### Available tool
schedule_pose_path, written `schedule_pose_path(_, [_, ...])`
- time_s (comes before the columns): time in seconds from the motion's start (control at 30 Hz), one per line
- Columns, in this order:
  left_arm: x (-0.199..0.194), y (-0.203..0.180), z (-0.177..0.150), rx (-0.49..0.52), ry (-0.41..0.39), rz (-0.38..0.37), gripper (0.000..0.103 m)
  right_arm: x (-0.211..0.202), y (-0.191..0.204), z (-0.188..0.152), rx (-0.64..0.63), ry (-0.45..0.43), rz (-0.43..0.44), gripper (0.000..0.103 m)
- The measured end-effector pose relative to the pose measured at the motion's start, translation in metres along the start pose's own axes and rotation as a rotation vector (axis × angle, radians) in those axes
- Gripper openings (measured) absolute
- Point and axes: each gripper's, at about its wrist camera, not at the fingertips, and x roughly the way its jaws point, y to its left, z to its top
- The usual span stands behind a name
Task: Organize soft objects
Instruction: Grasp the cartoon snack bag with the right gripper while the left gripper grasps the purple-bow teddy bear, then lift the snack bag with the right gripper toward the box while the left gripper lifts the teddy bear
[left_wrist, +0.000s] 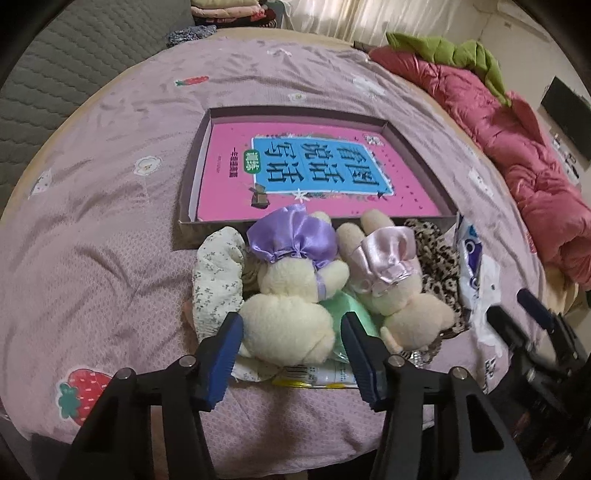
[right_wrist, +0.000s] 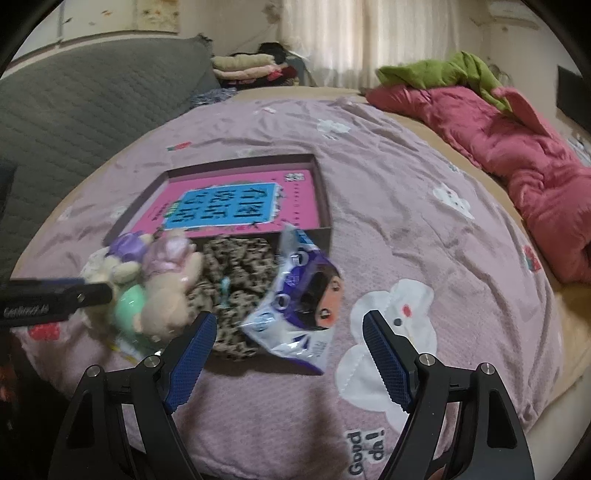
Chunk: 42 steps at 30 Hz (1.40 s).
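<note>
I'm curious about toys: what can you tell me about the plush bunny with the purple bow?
The plush bunny is cream, fuzzy, with a shiny purple satin bow. It lies in the pile before the box, between floral cloth and its pink-bowed twin. The left gripper straddles it, open.

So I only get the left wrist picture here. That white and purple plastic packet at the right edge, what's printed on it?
Observer: In the right wrist view the plastic packet shows a cartoon face with dark hair.
Operator: Is the other gripper holding it?
Observer: No. The right gripper is open, its pads standing apart on either side of the packet without pressing it.
Operator: Anything on the bedspread past the packet?
Observer: Yes, the bedspread has a big white flower patch there, with lettering that starts "Good" below it.
</note>
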Motion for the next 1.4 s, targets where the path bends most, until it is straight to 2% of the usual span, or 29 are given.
schedule_pose_path(0.07, [0.003,0.002,0.001,-0.003,0.011,0.008,0.050,0.008,-0.008,0.003,0.036,0.026,0.002,0.082])
schedule_pose_path(0.33, [0.003,0.004,0.008,0.014,0.031,0.002,0.050,0.041,-0.033,0.013,0.173,0.131,0.052,0.082])
schedule_pose_path(0.5, [-0.004,0.008,0.008,0.033,0.029,-0.042,0.050,0.066,-0.049,0.014,0.280,0.196,0.102,0.082])
schedule_pose_path(0.63, [-0.004,0.009,0.011,0.049,0.028,-0.053,0.050,0.081,-0.051,0.015,0.304,0.220,0.121,0.082])
schedule_pose_path(0.77, [0.000,0.007,0.014,0.060,0.047,-0.050,0.050,0.086,-0.047,0.021,0.283,0.212,0.115,0.079])
schedule_pose_path(0.83, [0.000,0.005,0.016,0.065,0.046,-0.050,0.050,0.087,-0.046,0.023,0.266,0.204,0.133,0.062])
schedule_pose_path(0.87, [0.001,0.005,0.016,0.069,0.051,-0.051,0.049,0.087,-0.045,0.024,0.257,0.201,0.141,0.058])
schedule_pose_path(1.03, [0.003,0.010,0.017,0.050,0.057,-0.078,0.046,0.083,-0.043,0.023,0.213,0.173,0.135,0.050])
schedule_pose_path(1.27, [-0.007,0.020,0.019,-0.008,0.021,-0.121,0.045,0.064,-0.046,0.032,0.189,0.100,0.121,0.046])
schedule_pose_path(1.4, [-0.011,0.020,0.019,-0.021,0.004,-0.126,0.044,0.064,-0.045,0.031,0.184,0.101,0.126,0.045])
